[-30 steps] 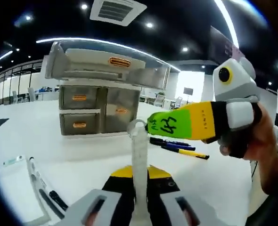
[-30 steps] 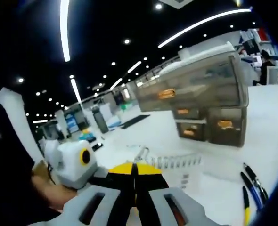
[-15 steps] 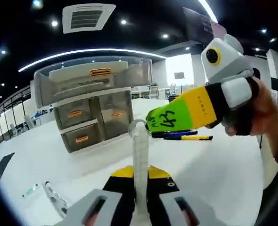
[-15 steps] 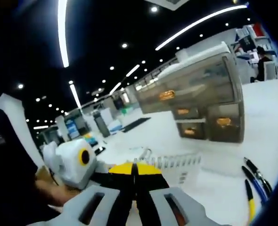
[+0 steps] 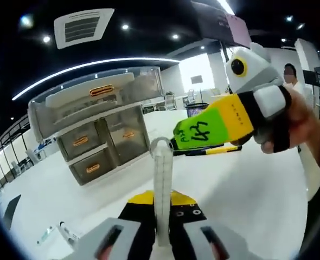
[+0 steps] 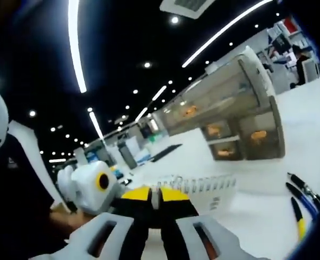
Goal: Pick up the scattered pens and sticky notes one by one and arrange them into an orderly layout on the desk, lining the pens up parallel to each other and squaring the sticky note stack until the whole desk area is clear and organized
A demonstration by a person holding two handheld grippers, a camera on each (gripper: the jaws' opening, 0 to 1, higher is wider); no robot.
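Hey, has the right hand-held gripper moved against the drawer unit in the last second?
Cannot tell. In the left gripper view the right hand-held gripper sits slightly higher against the drawer unit, but the whole picture rolled, so the camera moved.

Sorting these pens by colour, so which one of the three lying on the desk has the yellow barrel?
In the right gripper view, the lowest pen, closest to the picture's bottom edge, is yellow. The two pens above it are dark, one with blue.

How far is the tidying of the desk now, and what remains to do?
Done: three pens lie side by side, roughly parallel, on the desk. In hand: the left gripper is shut on a clear pen, and the right gripper meets its far tip. Left: placing this pen and a loose marker. I cannot spot the sticky notes.
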